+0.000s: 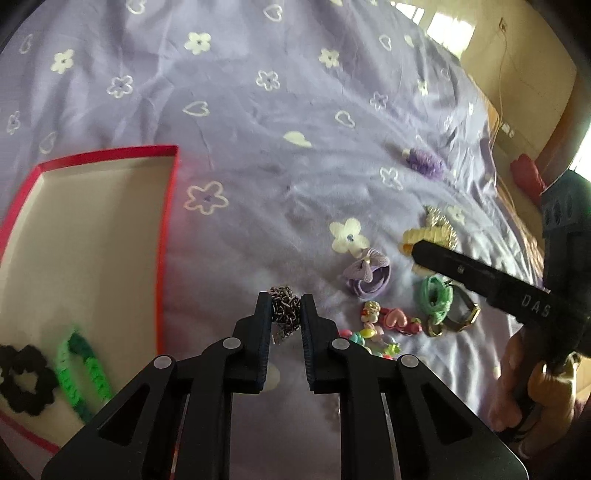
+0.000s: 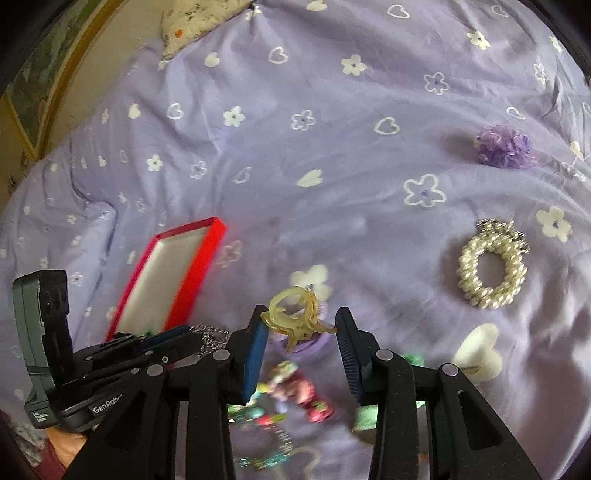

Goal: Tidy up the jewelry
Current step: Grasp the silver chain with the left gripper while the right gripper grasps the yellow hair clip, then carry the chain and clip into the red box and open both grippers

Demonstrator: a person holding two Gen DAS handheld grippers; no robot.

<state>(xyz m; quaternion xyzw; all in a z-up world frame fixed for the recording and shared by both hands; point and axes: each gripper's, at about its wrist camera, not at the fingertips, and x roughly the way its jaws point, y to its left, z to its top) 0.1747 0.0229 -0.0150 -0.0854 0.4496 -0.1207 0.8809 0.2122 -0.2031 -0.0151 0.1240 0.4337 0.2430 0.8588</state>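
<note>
My left gripper (image 1: 283, 308) is shut on a bunched silver chain (image 1: 283, 306), held just right of the red box (image 1: 168, 221). The box holds a black scrunchie (image 1: 26, 380) and a green clip (image 1: 83, 369). My right gripper (image 2: 301, 325) is shut on a yellow claw hair clip (image 2: 295, 314), lifted above the pile. In the left wrist view the right gripper (image 1: 413, 254) shows at the right with the yellow clip (image 1: 424, 234). The pile holds a purple bow tie (image 1: 367, 275), a green scrunchie (image 1: 436, 297), pink clips (image 1: 395, 319) and a watch (image 1: 467, 312).
A pearl bracelet (image 2: 491, 273) lies to the right on the purple flowered bedsheet (image 2: 332, 147). A purple ruffled scrunchie (image 2: 504, 146) lies farther back right. A pillow (image 2: 195, 22) is at the far edge. A red object (image 1: 526, 175) sits off the bed's right side.
</note>
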